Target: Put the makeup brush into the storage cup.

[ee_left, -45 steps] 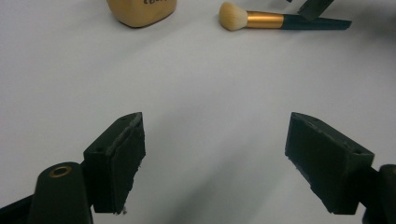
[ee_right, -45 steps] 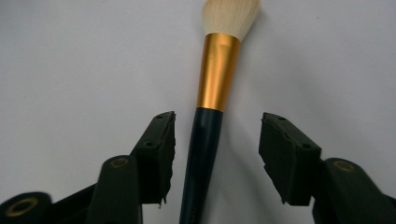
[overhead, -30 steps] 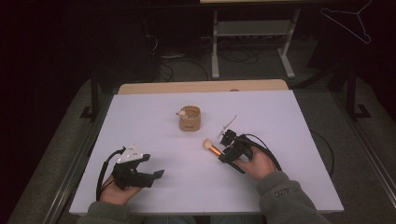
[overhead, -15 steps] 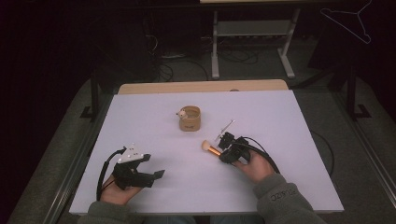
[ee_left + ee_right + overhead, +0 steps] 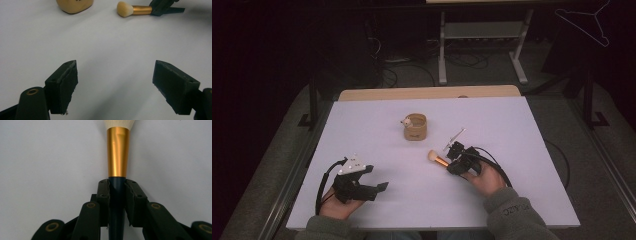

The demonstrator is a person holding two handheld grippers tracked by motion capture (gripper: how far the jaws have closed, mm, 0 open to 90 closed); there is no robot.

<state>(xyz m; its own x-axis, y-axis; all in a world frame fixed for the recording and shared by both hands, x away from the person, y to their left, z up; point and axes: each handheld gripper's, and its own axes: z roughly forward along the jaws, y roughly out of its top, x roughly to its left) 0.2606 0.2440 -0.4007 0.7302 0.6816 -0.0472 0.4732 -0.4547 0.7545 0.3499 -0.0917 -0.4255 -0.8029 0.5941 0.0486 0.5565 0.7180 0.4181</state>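
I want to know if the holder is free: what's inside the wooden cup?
A small white thing pokes above the wooden cup's rim; its wall hides what lies deeper inside.

Looks like a lab/studio: dark room, white table (image 5: 362,125), loose cables (image 5: 397,75) on carpeted floor, metal stand (image 5: 482,45) behind.

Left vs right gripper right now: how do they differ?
The left gripper has its jaws spread wide with nothing between them; the right gripper is shut on the dark handle of the makeup brush. In the high view the left gripper sits nearer the table's front edge, the right gripper farther in, closer to the wooden cup. Both are hand-held, black, over the white table.
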